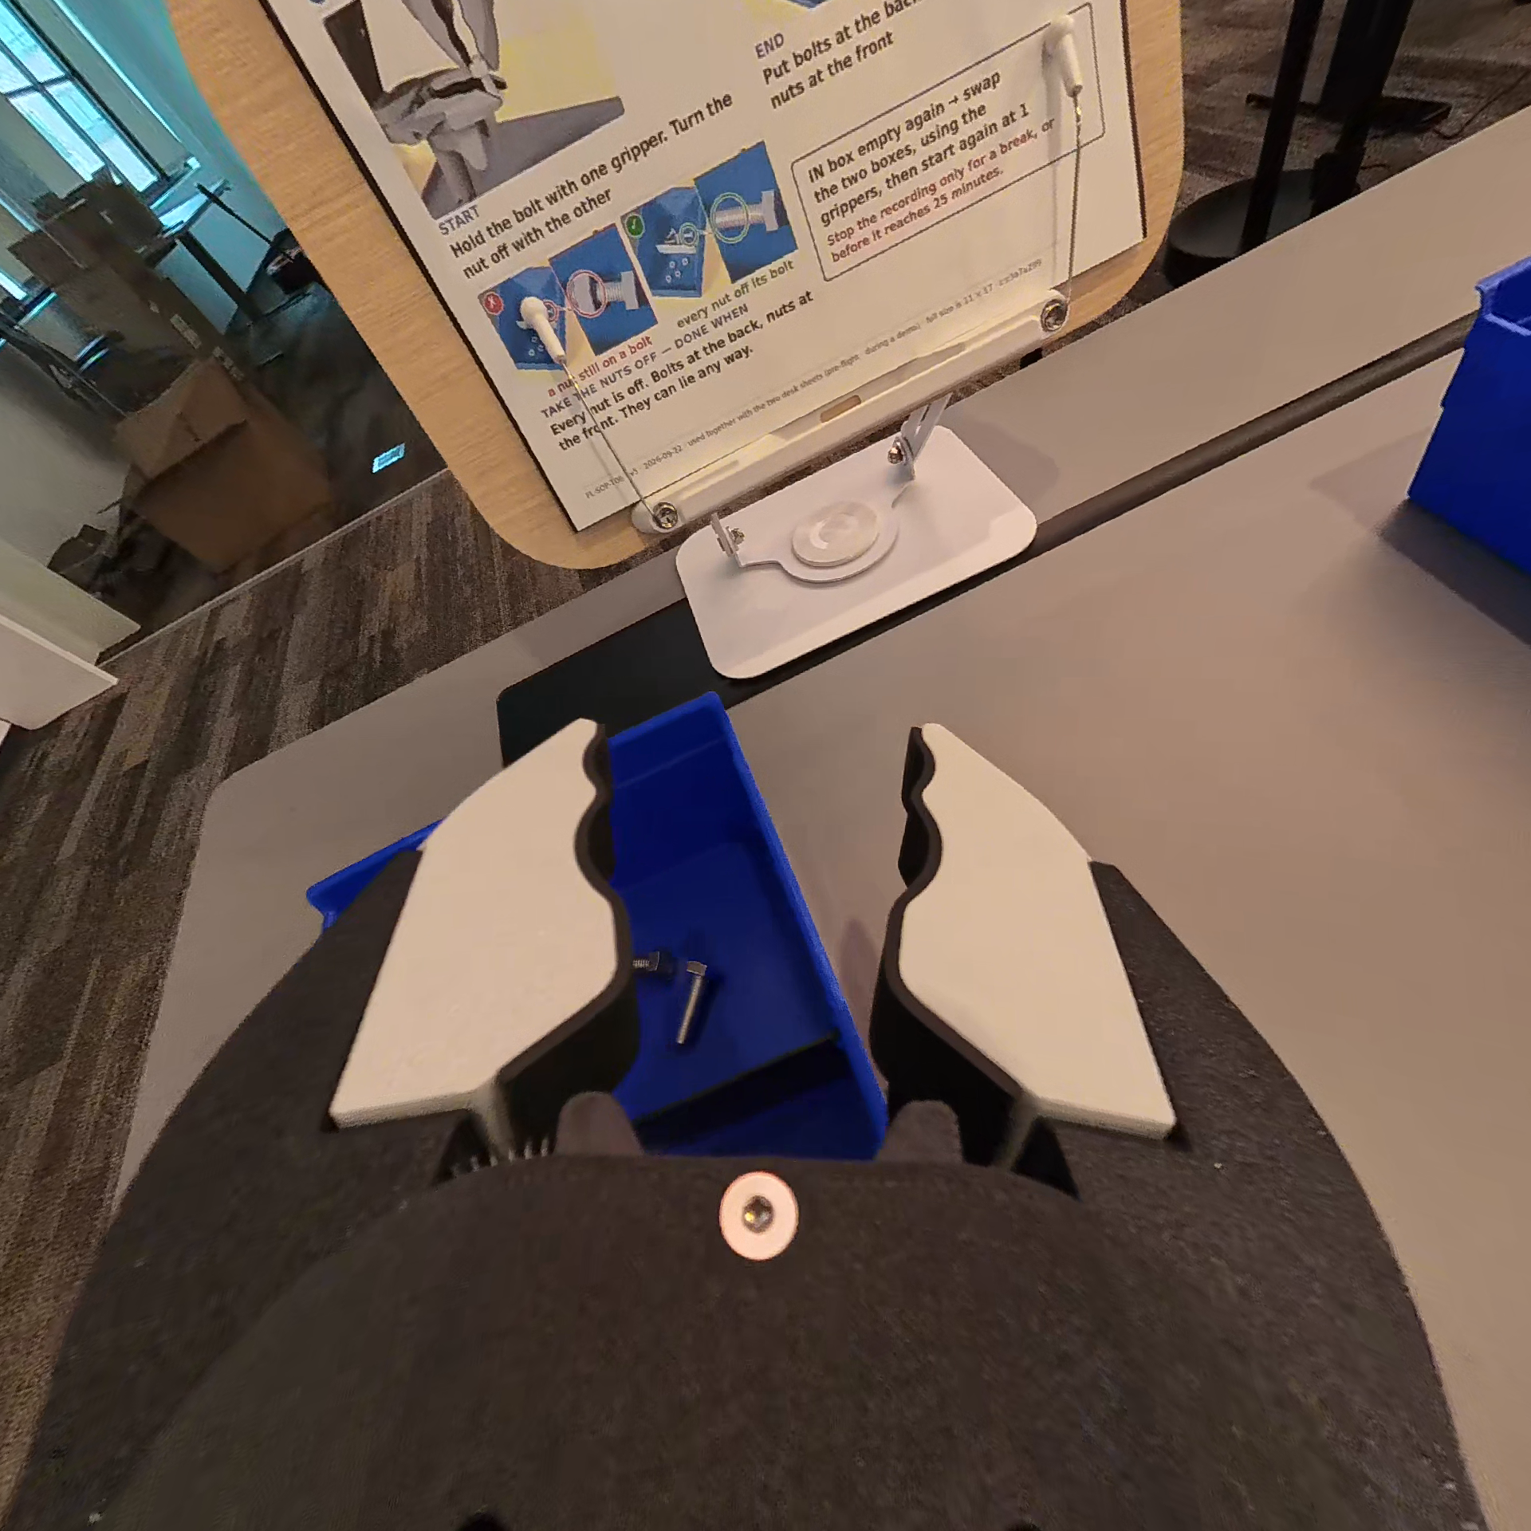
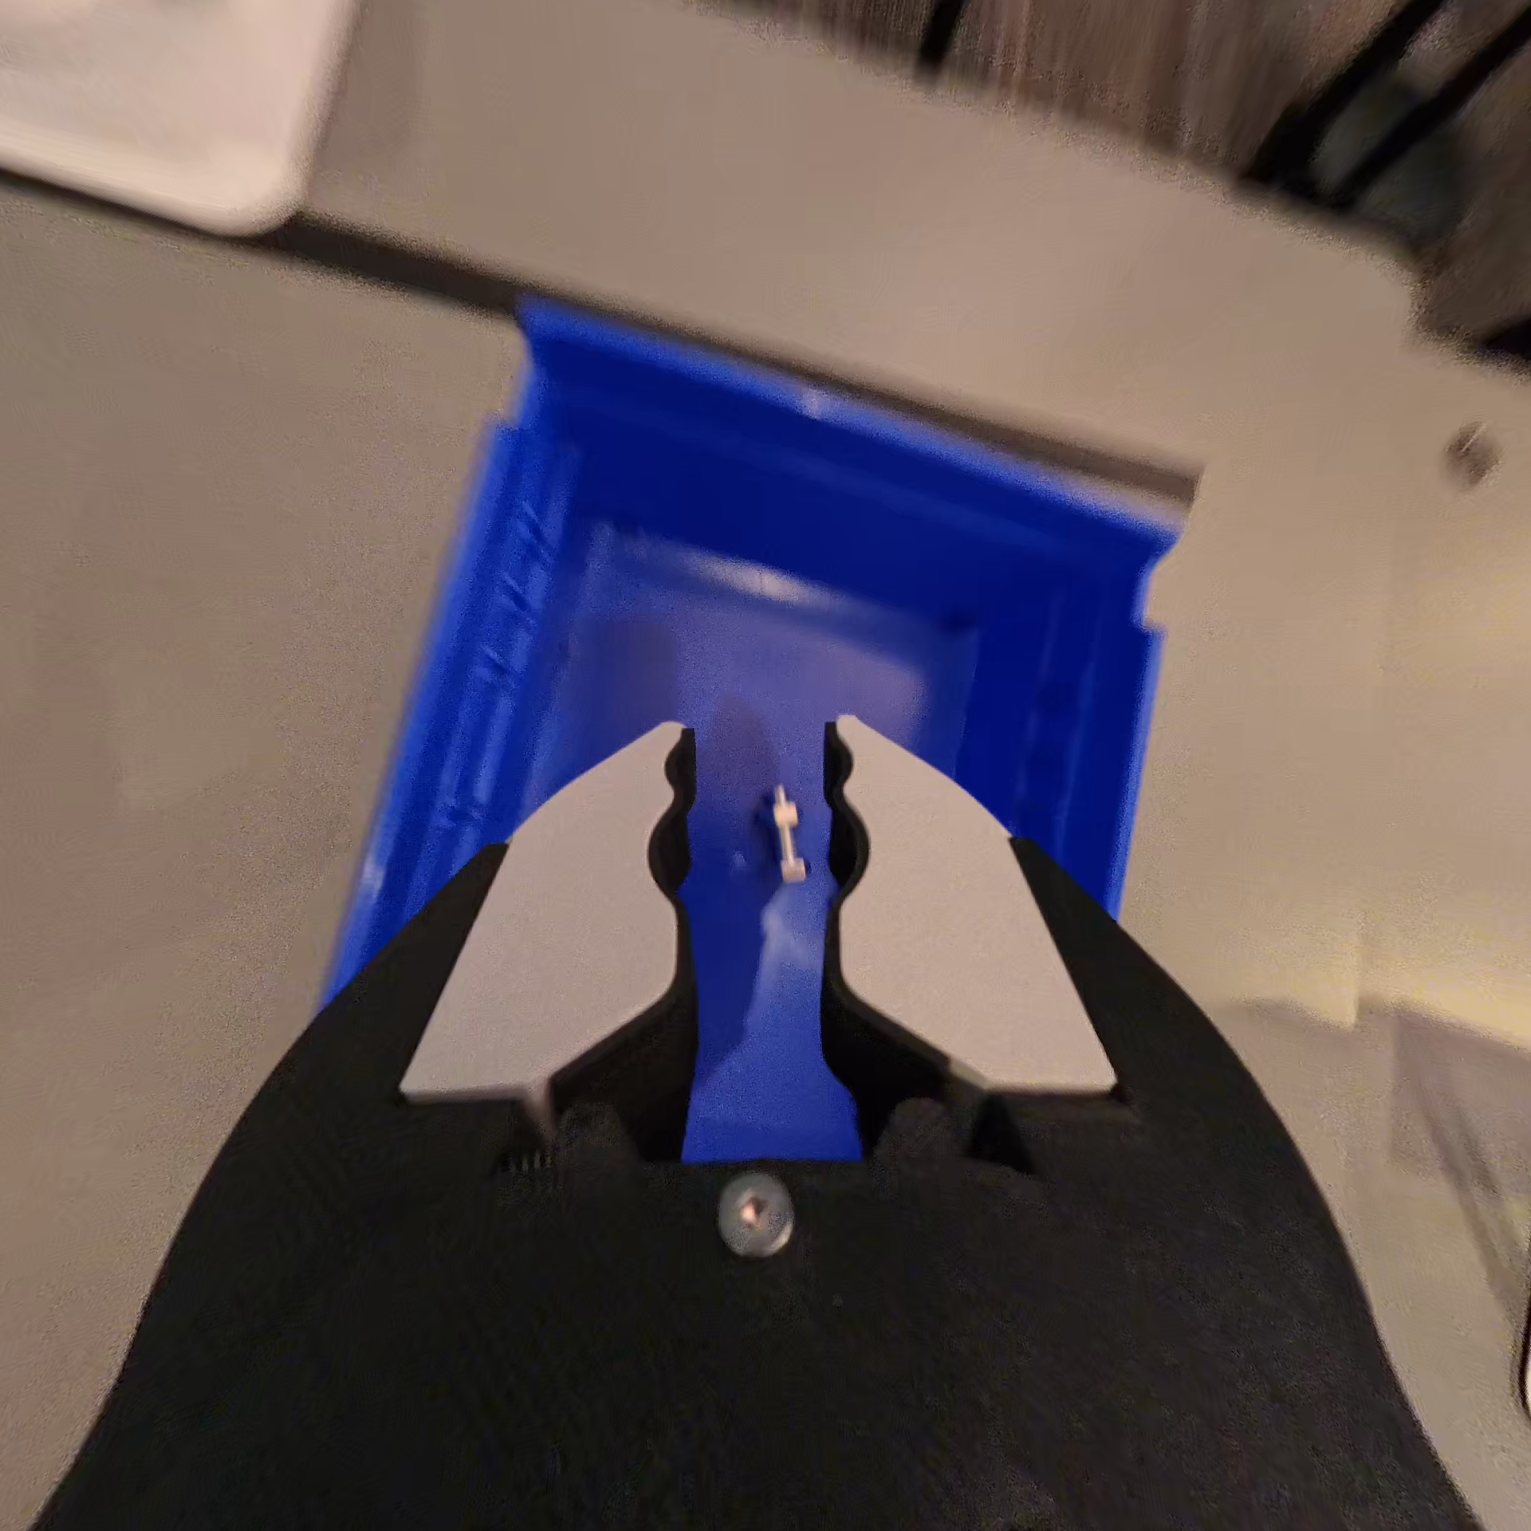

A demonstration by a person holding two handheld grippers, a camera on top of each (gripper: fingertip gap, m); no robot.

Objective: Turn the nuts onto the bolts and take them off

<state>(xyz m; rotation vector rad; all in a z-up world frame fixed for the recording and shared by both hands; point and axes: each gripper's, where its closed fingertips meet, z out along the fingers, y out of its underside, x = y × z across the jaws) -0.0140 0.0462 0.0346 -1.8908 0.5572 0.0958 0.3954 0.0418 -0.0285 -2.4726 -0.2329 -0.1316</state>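
Two blue bins — bolts inside each.

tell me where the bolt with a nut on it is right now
In the right wrist view, the bolt with a nut lies on the floor of the blue bin, seen between the open right gripper's fingers, nearer its right finger.

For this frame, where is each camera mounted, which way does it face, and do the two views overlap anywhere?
Left wrist view: on the left claw, looking forward and down over a blue bin holding bolts, toward a sheet stand; only its own open fingers show.
Right wrist view: on the right claw, pointing down into a blue bin with a bolt; blurred, own open fingers only.
Shared: the grey table; whether both show the same bin is unclear.
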